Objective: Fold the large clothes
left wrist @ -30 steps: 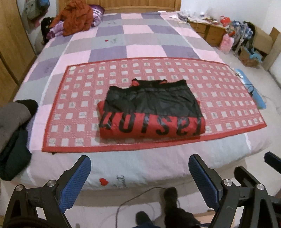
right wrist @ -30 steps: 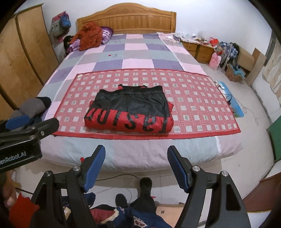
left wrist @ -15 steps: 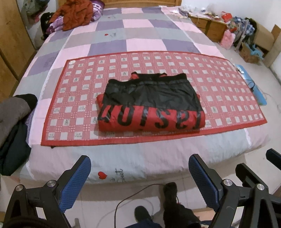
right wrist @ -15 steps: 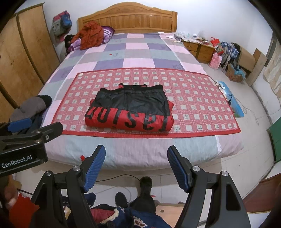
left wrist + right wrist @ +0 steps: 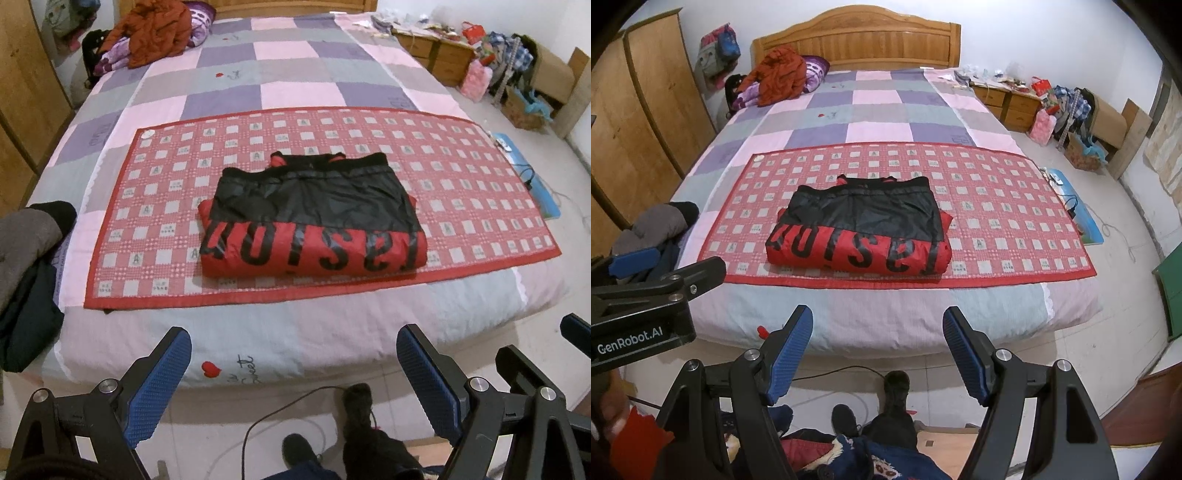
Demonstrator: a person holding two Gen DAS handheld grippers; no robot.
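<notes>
Jaws spread wide and holding nothing, the left gripper (image 5: 293, 369) and the right gripper (image 5: 877, 349) hang side by side short of the foot of the bed (image 5: 295, 325), both angled down toward the mattress, with bare floor and the person's dark shoes (image 5: 895, 384) showing between the blue fingers (image 5: 162, 376). The folded jacket (image 5: 314, 225), black above and red with large black lettering along its near edge, lies on the red checked mat (image 5: 147, 221) spread across the patchwork bedspread (image 5: 871, 107), well apart from both pairs of jaws. It sits straight ahead and beyond them, across the pale strip at the foot of the bedspread and the mat's near hem. Its long axis runs crosswise to the direction the grippers point, the lettered fold facing the person and the collar end turned toward the headboard (image 5: 857, 48). In the left wrist view the bundle sits a shade right of centre; in the right wrist view it sits slightly left of centre, so it lies about midway between the two hands, neither clearly nearer. The jacket looks like a compact, squared rectangle, suggesting the folding of this garment is largely done. Any next reach would have to go forward over the bed's edge. A heap of grey and dark clothes (image 5: 26, 266) waits at the bed's left corner, closer to the left gripper, and may be the next garment.
</notes>
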